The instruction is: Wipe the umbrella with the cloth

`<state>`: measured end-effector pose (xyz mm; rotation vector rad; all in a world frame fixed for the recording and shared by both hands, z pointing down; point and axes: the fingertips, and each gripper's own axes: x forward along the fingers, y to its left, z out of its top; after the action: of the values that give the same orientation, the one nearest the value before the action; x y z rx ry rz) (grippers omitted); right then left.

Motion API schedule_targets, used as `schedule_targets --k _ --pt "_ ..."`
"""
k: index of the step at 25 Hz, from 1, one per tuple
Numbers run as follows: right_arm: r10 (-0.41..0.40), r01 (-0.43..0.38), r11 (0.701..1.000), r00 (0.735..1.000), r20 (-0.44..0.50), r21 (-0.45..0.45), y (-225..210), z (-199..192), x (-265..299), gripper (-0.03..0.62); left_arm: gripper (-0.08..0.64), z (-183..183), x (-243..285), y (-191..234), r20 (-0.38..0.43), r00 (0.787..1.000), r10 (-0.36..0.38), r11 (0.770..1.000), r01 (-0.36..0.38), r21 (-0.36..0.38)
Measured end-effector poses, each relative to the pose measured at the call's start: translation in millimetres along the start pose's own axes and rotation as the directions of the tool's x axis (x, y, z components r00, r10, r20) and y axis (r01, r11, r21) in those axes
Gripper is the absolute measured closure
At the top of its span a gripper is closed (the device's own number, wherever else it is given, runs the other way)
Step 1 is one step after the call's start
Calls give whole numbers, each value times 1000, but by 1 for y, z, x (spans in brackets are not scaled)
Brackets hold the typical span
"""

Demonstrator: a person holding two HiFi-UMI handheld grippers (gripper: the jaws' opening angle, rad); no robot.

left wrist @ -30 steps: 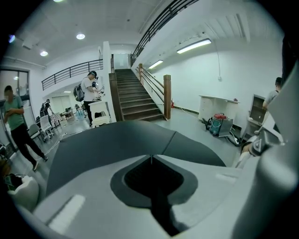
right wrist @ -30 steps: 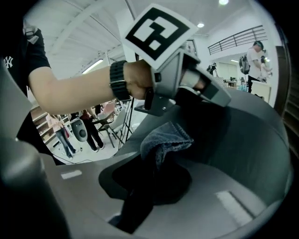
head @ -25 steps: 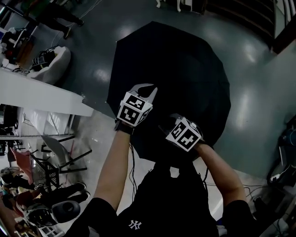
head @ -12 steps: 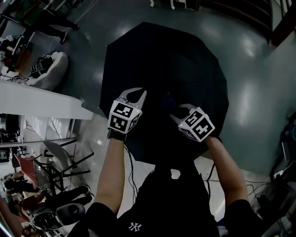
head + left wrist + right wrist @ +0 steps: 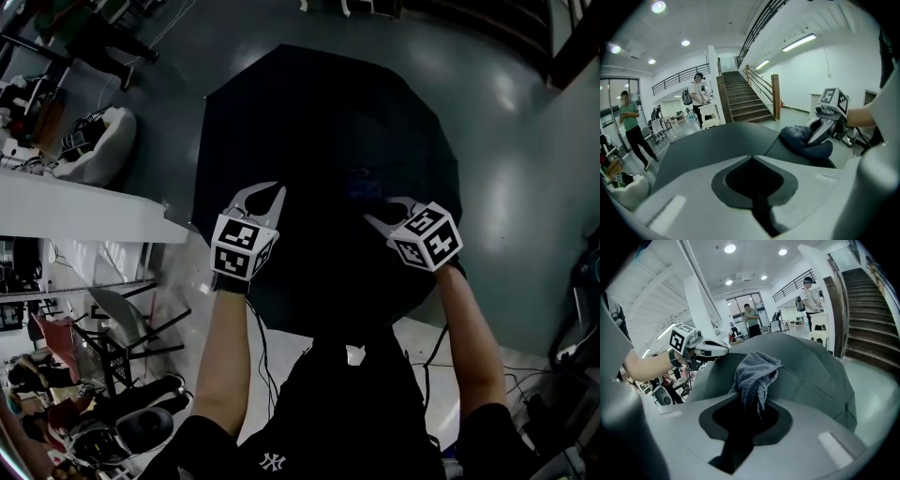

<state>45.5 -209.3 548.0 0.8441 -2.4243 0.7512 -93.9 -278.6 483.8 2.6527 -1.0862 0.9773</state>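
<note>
1. The setting is a large hall with a glossy grey floor [image 5: 525, 169], a staircase [image 5: 743, 101] at the back, a white table [image 5: 75, 202] off to the person's left, and people standing far off.
2. The black umbrella [image 5: 309, 103] stands open on the floor directly in front of the person, canopy upward, with both arms reaching over its near half.
3. The right gripper [image 5: 375, 212] has its jaws closed on a grey-blue cloth [image 5: 754, 371]. A bunched fold sticks out past the tips and lies against the canopy on the near-right side, short of the crown.
4. The left gripper [image 5: 260, 192] has its jaws brought together with nothing between them. It sits over the near-left panels, well apart from the cloth. Whether it actually presses on the fabric is unclear.
5. The step in hand looks like the wiping stroke itself, with the cloth on the canopy and most panels yet to be covered.
6. The next move probably calls for dragging the cloth along a panel toward the rim with light, even pressure, since the fabric gives between the ribs.
7. The left gripper would likely need to steady the canopy so the umbrella does not roll or slide on the smooth floor.
</note>
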Motion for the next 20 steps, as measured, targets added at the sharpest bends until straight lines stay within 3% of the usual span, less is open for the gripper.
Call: schedule_targets --k 10,20 --pt "-27 20 987 999 37 159 -75 -13 -15 509 549 -3 1 8 6 1000 20 1000 -20 -6" --pt "-158 157 964 987 -14 214 -132 -44 -30 509 549 -3 -1 4 10 999 37 999 -37 -11"
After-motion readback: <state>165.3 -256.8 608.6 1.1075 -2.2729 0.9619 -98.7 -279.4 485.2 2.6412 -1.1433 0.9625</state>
